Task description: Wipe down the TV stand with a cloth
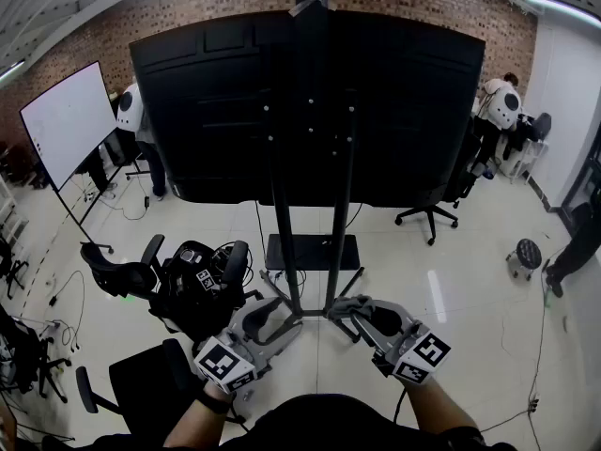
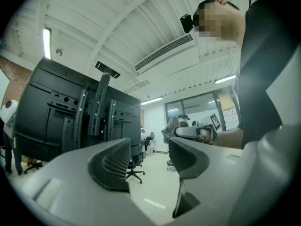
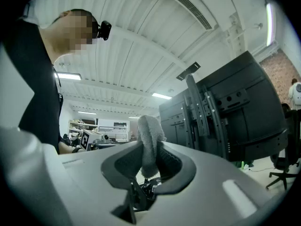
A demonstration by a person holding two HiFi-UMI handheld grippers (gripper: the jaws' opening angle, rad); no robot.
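Clearly, the right tool (image 3: pixel 149 155) is clenched on a grey cloth (image 3: pixel 149 134). Its dark pads pinch the lower part of the folded fabric, and a rounded wad stands up past the tips. That grip looks meant to leave a free pad of cloth for rubbing while the hard jaws stay off the metal. In the head view the same wad pokes out ahead of the right tool (image 1: pixel 364 316), toward the stand.

The left tool (image 2: pixel 148 157) is released, with its jaws apart and only floor and room showing between them. From the head view, the left tool (image 1: pixel 270 314) sits level with the right one and near it, probably kept free to steady things or take the cloth.

Just ahead of both tools, and between them, is the low foot of the TV stand (image 1: pixel 280 214). Its two black uprights climb away from the tools to the back of a large television (image 1: pixel 207 92). The cloth (image 1: pixel 344 304) is just beside the foot's nearest leg; whether it touches cannot be told. Starting low seems sensible, since the foot is the part closest to hand.

Beyond the left tool, on its outer side, a black office chair (image 1: pixel 192 285) stands on the pale floor (image 1: pixel 451 280). A whiteboard (image 1: pixel 66 120) stands well off on that side.
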